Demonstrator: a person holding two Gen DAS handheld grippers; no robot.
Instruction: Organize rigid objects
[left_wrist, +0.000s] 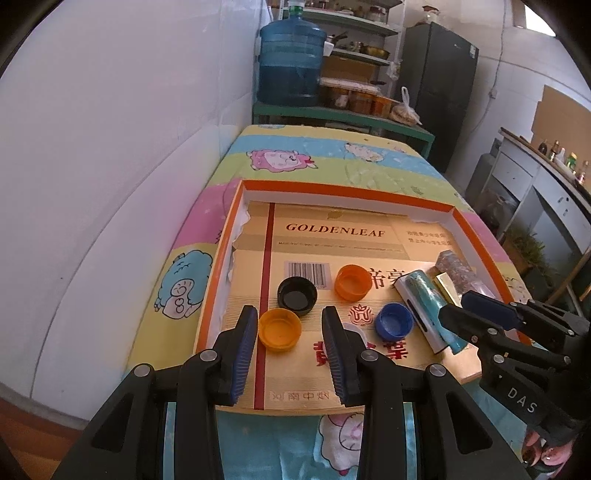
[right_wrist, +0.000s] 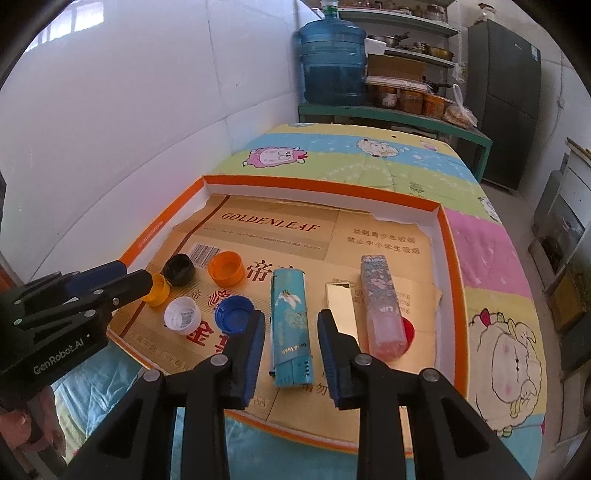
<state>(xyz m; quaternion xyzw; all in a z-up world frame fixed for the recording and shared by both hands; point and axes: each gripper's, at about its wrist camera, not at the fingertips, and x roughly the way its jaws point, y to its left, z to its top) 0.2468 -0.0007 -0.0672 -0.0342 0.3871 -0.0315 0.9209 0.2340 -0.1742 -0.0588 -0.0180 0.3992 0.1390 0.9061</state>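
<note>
An orange-rimmed cardboard tray (left_wrist: 476, 236) (right_wrist: 443, 236) lies on the bed. In it are bottle caps: yellow (left_wrist: 279, 329) (right_wrist: 159, 290), black (left_wrist: 297, 295) (right_wrist: 179, 270), orange (left_wrist: 352, 282) (right_wrist: 226, 268), blue (left_wrist: 394, 321) (right_wrist: 233, 314), white (right_wrist: 182, 315), and a red one (right_wrist: 408, 330) partly hidden. Beside them lie a teal lighter (right_wrist: 290, 328) (left_wrist: 430, 302), a gold box (right_wrist: 340, 306) and a pink glitter tube (right_wrist: 380, 306). My left gripper (left_wrist: 290, 338) is open around the yellow cap. My right gripper (right_wrist: 291, 341) is open over the teal lighter.
The tray sits on a cartoon-print quilt (right_wrist: 491, 280). A white wall (left_wrist: 110, 184) runs along the left. A blue water jug (left_wrist: 291, 62) stands on a green bench (left_wrist: 343, 118) beyond the bed, with shelves and a dark fridge (left_wrist: 439, 81) behind.
</note>
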